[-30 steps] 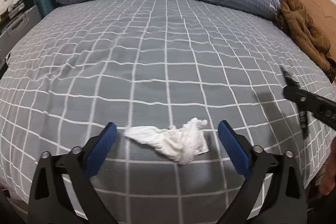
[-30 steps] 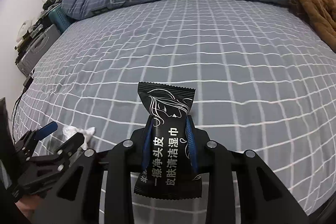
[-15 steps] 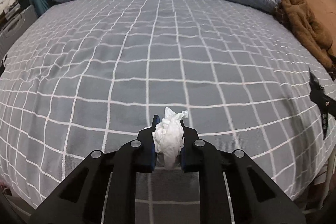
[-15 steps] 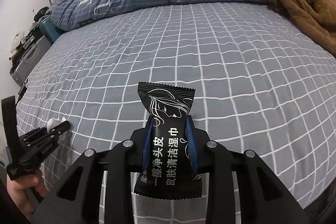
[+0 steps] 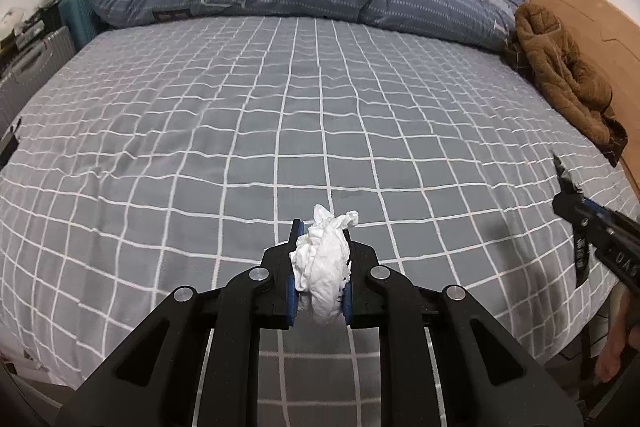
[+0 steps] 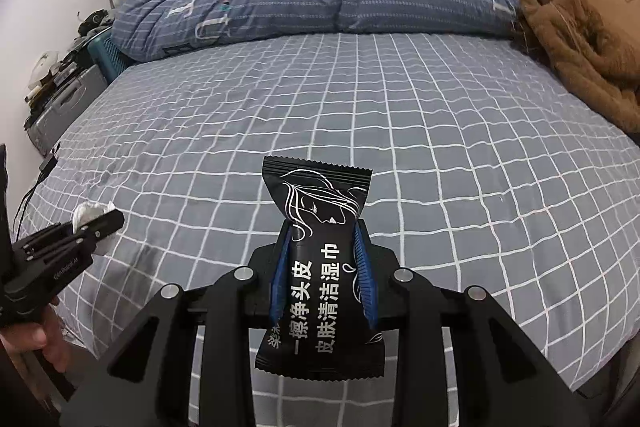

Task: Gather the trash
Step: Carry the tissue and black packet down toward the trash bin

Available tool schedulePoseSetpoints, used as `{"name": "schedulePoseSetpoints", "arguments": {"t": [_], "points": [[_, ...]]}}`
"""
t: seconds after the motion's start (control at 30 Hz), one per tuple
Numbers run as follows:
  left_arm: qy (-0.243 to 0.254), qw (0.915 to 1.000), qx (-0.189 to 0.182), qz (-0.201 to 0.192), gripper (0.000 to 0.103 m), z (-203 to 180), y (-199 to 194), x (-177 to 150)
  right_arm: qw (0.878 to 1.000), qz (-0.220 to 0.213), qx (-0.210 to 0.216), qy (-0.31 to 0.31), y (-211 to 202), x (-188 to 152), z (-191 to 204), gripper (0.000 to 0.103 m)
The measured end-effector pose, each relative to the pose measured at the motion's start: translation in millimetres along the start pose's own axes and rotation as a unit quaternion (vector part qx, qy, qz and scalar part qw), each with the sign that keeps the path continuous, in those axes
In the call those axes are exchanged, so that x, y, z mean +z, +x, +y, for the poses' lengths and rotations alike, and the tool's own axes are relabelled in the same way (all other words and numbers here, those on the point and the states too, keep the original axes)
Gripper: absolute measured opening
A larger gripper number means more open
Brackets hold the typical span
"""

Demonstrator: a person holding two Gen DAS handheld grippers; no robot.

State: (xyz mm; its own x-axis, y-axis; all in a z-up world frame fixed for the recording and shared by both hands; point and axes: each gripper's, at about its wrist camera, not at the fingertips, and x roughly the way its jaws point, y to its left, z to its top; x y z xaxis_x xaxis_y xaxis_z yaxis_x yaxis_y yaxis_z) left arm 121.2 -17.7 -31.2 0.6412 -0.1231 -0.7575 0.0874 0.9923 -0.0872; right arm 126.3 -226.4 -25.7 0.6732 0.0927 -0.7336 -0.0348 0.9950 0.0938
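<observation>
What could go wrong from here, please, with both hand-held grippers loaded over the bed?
1. The crumpled tissue is soft and bulges past the left hand-held gripper; a loose fold might slip free and land on the checked bedsheet.
2. The right hand-held gripper pinches the black wet-wipe packet only at its middle, so the slick wrapper may slide out.
3. No bin appears in either view, so the carry may be long.

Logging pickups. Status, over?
Left gripper shut on white tissue. Right gripper shut on black wipe packet. Both above bed, nothing in the way.
</observation>
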Motion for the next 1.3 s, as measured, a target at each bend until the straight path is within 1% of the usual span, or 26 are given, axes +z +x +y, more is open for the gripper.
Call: {"name": "schedulePoseSetpoints", "arguments": {"t": [0.1, 0.3, 0.47, 0.77, 0.93, 1.0, 1.13, 1.3], "points": [[0.000, 1.0000, -0.003, -0.007, 0.015, 0.4, -13.3, -5.3, 1.000, -0.005, -0.006, -0.008, -8.1, -6.0, 9.0, 0.028], [0.010, 0.9998, -0.006, -0.016, 0.015, -1.2, -34.3, -23.8, 1.000, -0.010, -0.002, -0.009, -26.8, -24.1, 21.9, 0.028], [0.010, 0.9999, -0.012, -0.007, 0.015, -1.5, -49.0, -50.6, 1.000, -0.009, 0.004, -0.010, -44.4, -43.3, 32.2, 0.028], [0.001, 0.9998, -0.018, -0.007, 0.015, -1.4, -75.1, -77.0, 1.000, -0.015, 0.009, -0.018, -72.3, -66.5, 45.7, 0.028], [0.001, 0.9999, -0.016, -0.004, 0.015, -4.1, -83.3, -91.0, 1.000, -0.010, 0.013, -0.011, -83.7, -84.7, 47.9, 0.028], [0.001, 0.9999, -0.011, -0.003, 0.015, -4.8, -88.5, -101.0, 1.000, -0.004, 0.014, -0.006, -87.6, -95.6, 47.7, 0.028], [-0.007, 0.9998, -0.017, 0.009, 0.015, -4.4, -99.7, -125.6, 1.000, 0.010, 0.023, 0.007, -95.3, -116.1, 50.2, 0.028], [-0.006, 0.9996, -0.018, 0.020, 0.015, -6.2, -110.7, -149.0, 0.999, 0.013, 0.030, -0.006, -109.6, -138.6, 66.6, 0.028]]}}
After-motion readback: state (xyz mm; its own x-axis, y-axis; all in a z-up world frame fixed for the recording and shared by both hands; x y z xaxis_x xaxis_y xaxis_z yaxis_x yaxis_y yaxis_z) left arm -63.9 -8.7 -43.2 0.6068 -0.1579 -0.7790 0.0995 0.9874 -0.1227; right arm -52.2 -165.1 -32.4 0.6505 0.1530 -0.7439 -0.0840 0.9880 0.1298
